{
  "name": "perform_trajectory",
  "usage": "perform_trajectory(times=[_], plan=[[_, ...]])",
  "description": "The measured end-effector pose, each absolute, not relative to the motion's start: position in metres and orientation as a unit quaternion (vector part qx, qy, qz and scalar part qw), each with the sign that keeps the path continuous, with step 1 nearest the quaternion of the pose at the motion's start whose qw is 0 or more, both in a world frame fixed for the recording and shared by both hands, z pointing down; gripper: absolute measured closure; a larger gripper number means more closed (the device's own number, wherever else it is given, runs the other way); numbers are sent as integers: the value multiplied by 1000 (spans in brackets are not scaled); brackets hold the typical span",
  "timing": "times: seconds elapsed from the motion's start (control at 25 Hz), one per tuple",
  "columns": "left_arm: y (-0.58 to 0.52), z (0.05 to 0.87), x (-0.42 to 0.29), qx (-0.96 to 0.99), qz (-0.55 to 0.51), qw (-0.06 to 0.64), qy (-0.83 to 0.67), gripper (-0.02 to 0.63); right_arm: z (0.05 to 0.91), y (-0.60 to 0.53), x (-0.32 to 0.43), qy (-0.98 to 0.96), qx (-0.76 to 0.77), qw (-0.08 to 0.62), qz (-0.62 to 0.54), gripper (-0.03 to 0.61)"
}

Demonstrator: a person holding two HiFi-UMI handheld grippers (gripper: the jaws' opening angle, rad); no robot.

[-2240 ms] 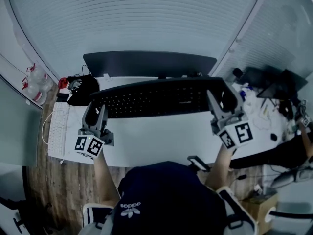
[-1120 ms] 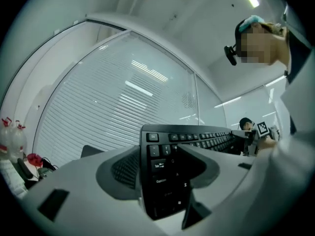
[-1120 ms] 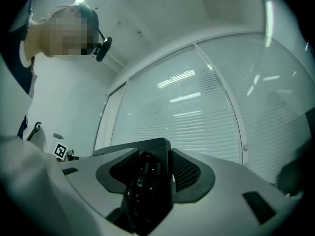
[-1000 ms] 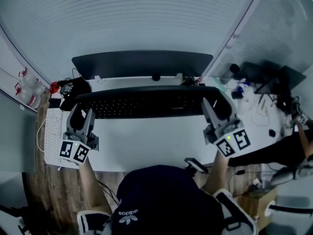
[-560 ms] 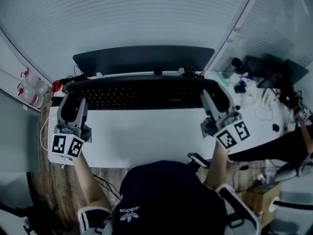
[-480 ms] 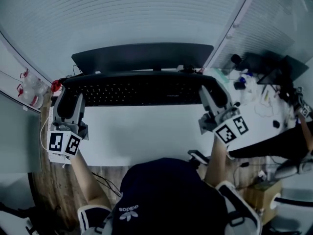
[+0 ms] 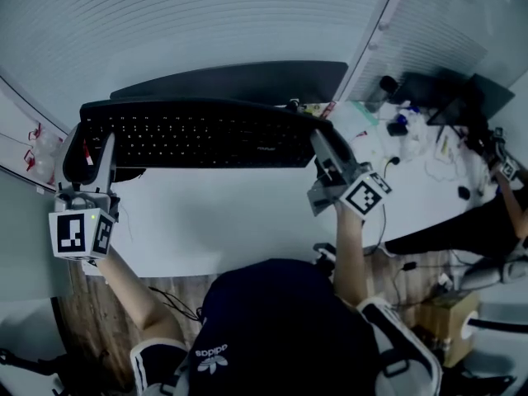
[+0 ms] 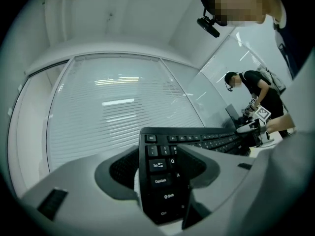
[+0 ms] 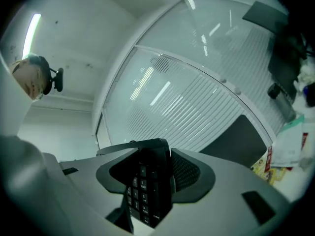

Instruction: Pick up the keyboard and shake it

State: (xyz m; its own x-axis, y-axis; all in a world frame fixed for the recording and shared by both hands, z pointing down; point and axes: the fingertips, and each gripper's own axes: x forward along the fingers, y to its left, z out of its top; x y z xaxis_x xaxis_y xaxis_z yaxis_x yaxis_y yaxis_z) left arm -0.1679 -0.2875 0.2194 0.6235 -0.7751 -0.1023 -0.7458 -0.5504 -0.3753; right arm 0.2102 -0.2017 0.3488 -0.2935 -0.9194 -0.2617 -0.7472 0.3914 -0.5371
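A long black keyboard (image 7: 198, 134) hangs in the air above the white desk (image 7: 223, 221), held by both ends. My left gripper (image 7: 99, 159) is shut on its left end; in the left gripper view the jaws clamp the Tab and Caps Lock end of the keyboard (image 8: 162, 181). My right gripper (image 7: 323, 151) is shut on the right end, and in the right gripper view the number-pad end of the keyboard (image 9: 147, 186) sits between the jaws. The keyboard is lifted and tilted with its keys toward the head camera.
A dark monitor (image 7: 239, 79) stands behind the keyboard. Clutter and cables (image 7: 412, 139) cover the desk's right side, with a laptop (image 7: 462, 106) beyond. Another person (image 8: 256, 90) stands far right. A glass wall with blinds (image 7: 206, 15) lies behind the desk.
Both grippers have raised the keyboard off the desk and carried it leftward and toward the camera; the left gripper moved furthest left. Both stayed shut on its ends.
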Motion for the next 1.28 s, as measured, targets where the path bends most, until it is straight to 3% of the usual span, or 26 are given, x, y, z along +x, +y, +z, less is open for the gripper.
perform_trajectory(times=[0.56, 1.28], plan=[[-273, 176, -120, -857, -83, 298, 413, 381, 399, -207, 207, 767, -476, 354, -246, 385], [-268, 171, -119, -861, -71, 303, 401, 382, 394, -207, 206, 774, -477, 345, -235, 385]])
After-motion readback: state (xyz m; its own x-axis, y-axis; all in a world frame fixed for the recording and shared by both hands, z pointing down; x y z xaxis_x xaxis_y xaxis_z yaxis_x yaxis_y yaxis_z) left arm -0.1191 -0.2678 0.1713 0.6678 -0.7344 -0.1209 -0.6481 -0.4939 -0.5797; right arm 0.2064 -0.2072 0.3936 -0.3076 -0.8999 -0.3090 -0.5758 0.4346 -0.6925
